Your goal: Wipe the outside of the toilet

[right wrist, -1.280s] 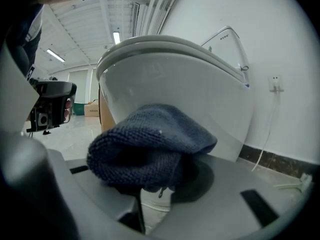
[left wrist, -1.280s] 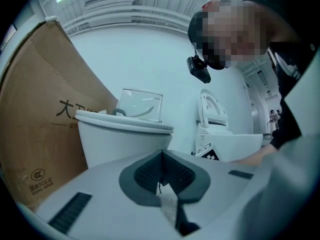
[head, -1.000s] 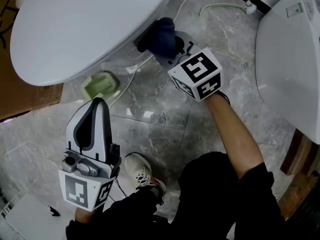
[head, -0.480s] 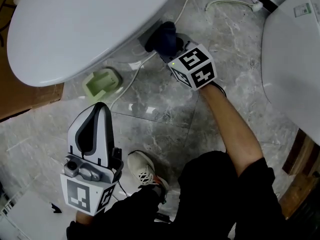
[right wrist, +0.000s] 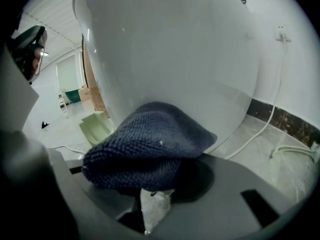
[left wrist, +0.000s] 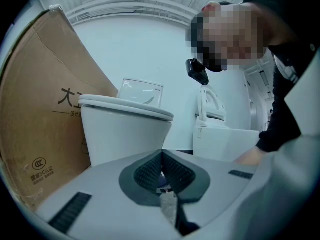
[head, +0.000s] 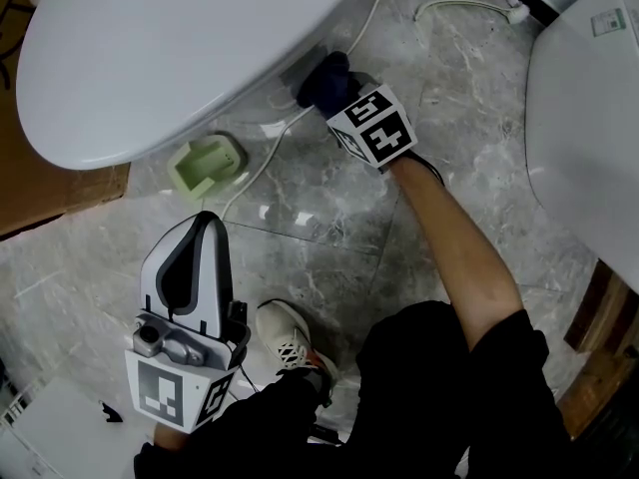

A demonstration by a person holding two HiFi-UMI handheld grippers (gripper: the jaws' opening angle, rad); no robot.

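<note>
The left gripper point(head: 196, 228) is hanging on the person's side of the toilet point(head: 180, 48), its jaws pressed together on nothing. Under the toilet's bowl, the right gripper point(right wrist: 150, 186) is clamping a dark blue cloth point(right wrist: 150, 144), which is pressing against the white outer wall. The wipe is probably calling for firm, even contact that follows the curve. Beside the toilet's base, a pale green tray point(head: 205, 165) is sitting on the floor, seemingly holding nothing.

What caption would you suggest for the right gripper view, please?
Right gripper holding a dark blue cloth against the outside of the white toilet, grey stone floor beyond.
</note>
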